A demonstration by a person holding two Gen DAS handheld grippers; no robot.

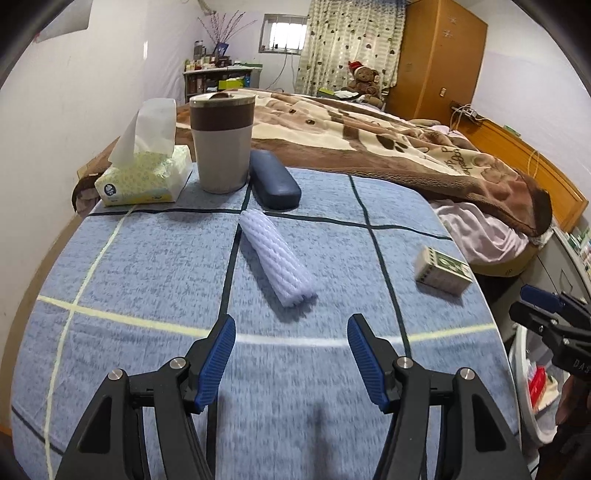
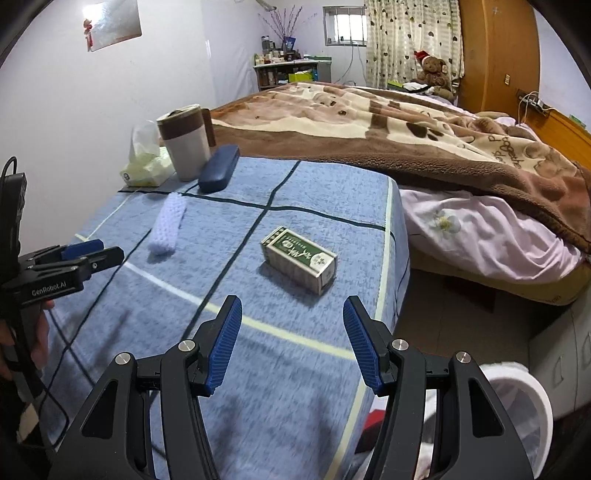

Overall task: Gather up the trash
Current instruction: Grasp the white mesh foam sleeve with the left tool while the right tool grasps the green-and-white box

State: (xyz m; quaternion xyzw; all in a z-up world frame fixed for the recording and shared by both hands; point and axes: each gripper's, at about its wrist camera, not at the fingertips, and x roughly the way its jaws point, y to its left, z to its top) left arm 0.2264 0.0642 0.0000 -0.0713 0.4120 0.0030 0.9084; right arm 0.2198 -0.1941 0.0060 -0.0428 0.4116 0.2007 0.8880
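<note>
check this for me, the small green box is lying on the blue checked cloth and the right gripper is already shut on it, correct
Not quite. The small green box lies on the blue checked cloth, but the right gripper is open and short of it, nothing between its pads, as the right wrist view shows.

Walls: pale lilac (image 2: 55, 122)
Window: small, barred (image 1: 286, 33)
Wardrobe: tall, orange wood (image 1: 439, 55)
Curtain: heart-patterned (image 2: 410, 37)

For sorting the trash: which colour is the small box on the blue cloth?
Green and off-white small box, clearest in the right wrist view.

White round plastic bin (image 2: 524, 398): contents hidden behind gripper arm, cut by lower edge. Green-printed cardboard box (image 2: 300, 260): lettering illegible.
</note>
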